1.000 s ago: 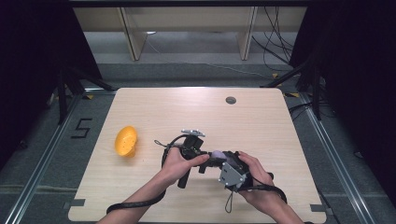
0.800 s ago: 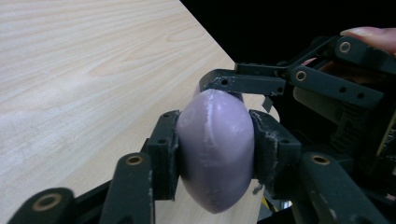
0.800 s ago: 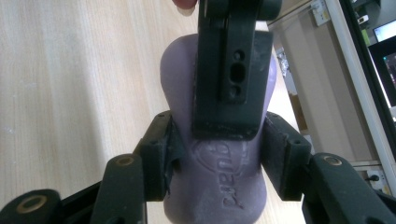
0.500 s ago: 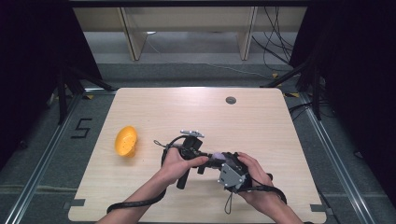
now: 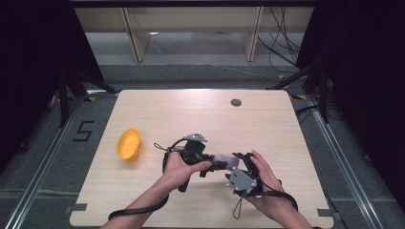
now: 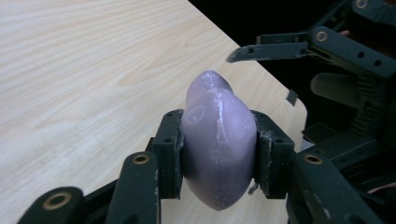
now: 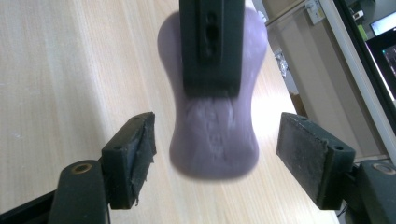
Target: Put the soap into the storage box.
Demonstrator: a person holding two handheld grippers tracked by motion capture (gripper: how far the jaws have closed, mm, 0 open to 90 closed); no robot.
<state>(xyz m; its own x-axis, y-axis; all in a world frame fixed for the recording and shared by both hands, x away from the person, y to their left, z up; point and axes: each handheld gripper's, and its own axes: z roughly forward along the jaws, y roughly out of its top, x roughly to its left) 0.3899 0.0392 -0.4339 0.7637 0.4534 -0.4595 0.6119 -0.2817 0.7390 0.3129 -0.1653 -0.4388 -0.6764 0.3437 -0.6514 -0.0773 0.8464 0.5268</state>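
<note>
Purple, smooth and waisted like a small gourd, the soft piece [image 5: 223,160] is held just above the near middle of the wooden table [image 5: 267,119], between the person's two hands. The table is the largest thing here, pale and wide, with a small dark round cap [image 5: 236,102] set in it toward the far side and an orange bowl-like shape [image 5: 128,143] lying well to the left, apart from the hands. The left gripper [image 6: 217,154] is clamped on the purple piece [image 6: 217,144], both pads pressing its sides so that it bulges between them. The right gripper [image 7: 215,156] has just been opening: its jaws stand wide on either side of the purple piece [image 7: 215,140], with clear gaps, pads [image 7: 306,156] not touching it.
</note>
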